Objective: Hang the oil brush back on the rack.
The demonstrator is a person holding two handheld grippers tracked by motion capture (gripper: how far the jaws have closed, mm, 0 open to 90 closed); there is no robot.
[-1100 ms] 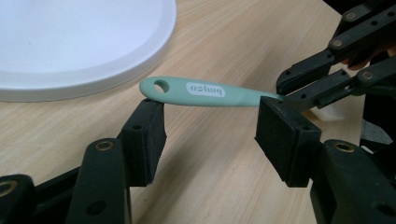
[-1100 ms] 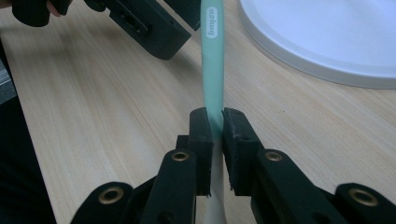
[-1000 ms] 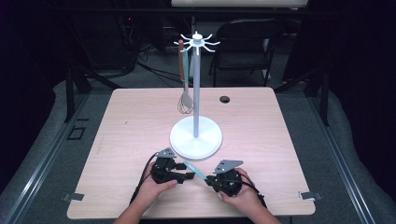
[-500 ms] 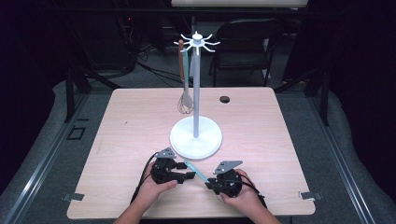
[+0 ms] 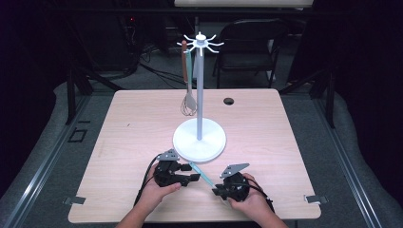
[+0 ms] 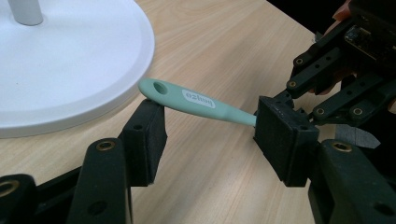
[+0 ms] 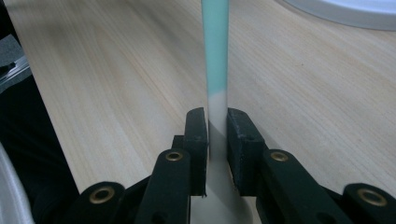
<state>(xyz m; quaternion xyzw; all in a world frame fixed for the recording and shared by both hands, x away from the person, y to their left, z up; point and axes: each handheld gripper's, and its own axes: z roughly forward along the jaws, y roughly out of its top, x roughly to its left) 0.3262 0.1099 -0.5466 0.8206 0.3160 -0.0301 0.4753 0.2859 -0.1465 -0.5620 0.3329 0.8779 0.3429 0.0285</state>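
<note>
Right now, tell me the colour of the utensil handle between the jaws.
Mint green handle, with a white label; clearest in the left gripper view.

Table [image 5: 142,118]: pale wood, square.
Chair [image 5: 249,45]: dark, folding, behind the table.
Floor [image 5: 57,142]: grey carpet around the table.

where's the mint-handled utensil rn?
High view: the mint-handled utensil spans between the two claws at the table's near edge, just in front of the white stand base. The right claw clamps its pale end; the handle's hole end lies between the left claw's open jaws.
</note>
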